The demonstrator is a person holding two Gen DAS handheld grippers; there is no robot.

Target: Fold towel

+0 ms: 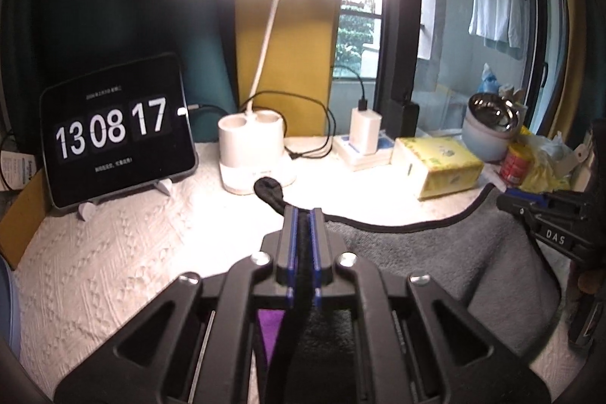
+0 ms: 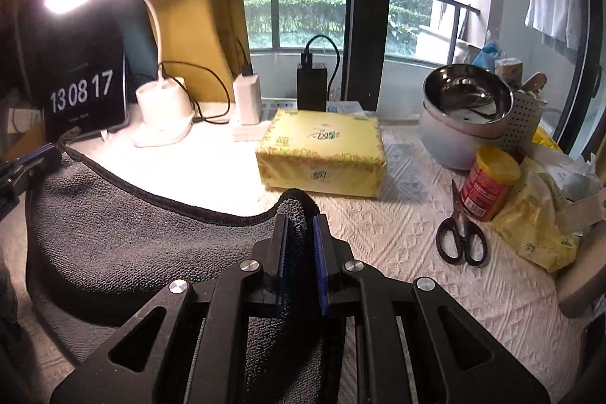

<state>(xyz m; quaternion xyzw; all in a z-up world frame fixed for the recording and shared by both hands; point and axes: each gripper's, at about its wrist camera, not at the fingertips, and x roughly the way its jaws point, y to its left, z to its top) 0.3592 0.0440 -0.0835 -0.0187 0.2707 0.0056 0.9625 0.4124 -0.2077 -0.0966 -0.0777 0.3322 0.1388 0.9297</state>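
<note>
A dark grey towel [image 1: 428, 252] with a black hem hangs stretched between my two grippers above the white textured tablecloth [image 1: 113, 252]. My left gripper [image 1: 303, 214] is shut on the towel's left corner, whose tip pokes out past the fingertips. My right gripper [image 2: 301, 220] is shut on the towel's right corner [image 2: 297, 203]. The towel [image 2: 132, 237] sags in a curve between them. The right gripper shows at the right edge of the left wrist view [image 1: 549, 226]; the left gripper shows at the left edge of the right wrist view [image 2: 26, 165].
At the back stand a tablet clock [image 1: 117, 135], a white desk lamp [image 1: 253, 146], a charger on a power strip [image 1: 363, 139], a yellow tissue pack [image 2: 322, 154], stacked bowls [image 2: 466, 116], a red can [image 2: 488, 180], scissors [image 2: 460, 233] and yellow bags [image 2: 541, 214].
</note>
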